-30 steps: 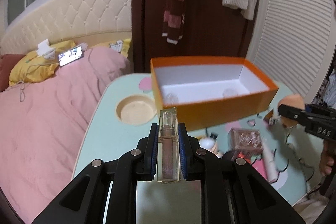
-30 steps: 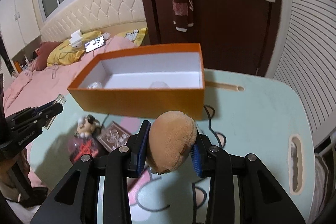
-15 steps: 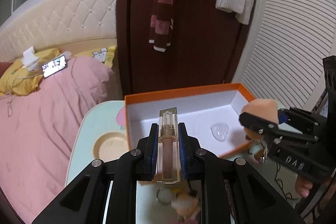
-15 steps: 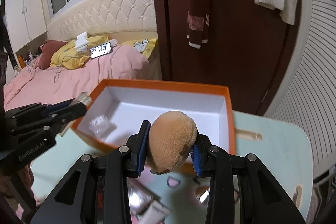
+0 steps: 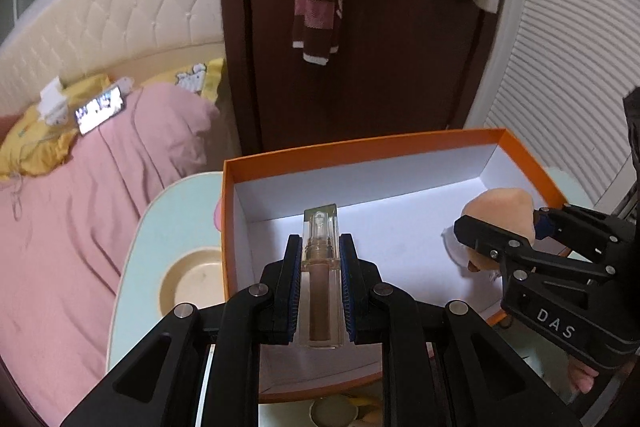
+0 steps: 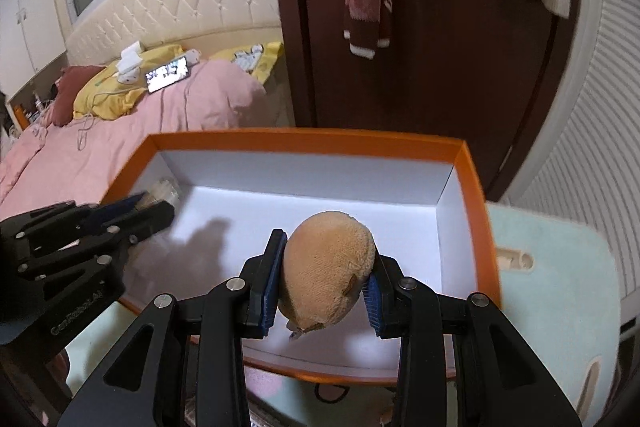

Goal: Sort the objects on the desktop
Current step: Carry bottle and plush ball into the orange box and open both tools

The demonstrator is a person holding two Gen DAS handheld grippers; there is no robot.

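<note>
My left gripper is shut on a clear lip gloss tube and holds it over the left part of the orange box with a white inside. My right gripper is shut on a tan plush toy and holds it above the box, toward its right half. The right gripper and the plush show at the right of the left wrist view. The left gripper with the tube shows at the left of the right wrist view.
The box stands on a pale green table with a round cup recess at its left. A bed with pink bedding lies to the left. A dark door with hanging clothes is behind. Small items lie before the box.
Both grippers have risen from the table and moved forward over the open box, each still holding its object. The box now fills the lower middle of both views.
</note>
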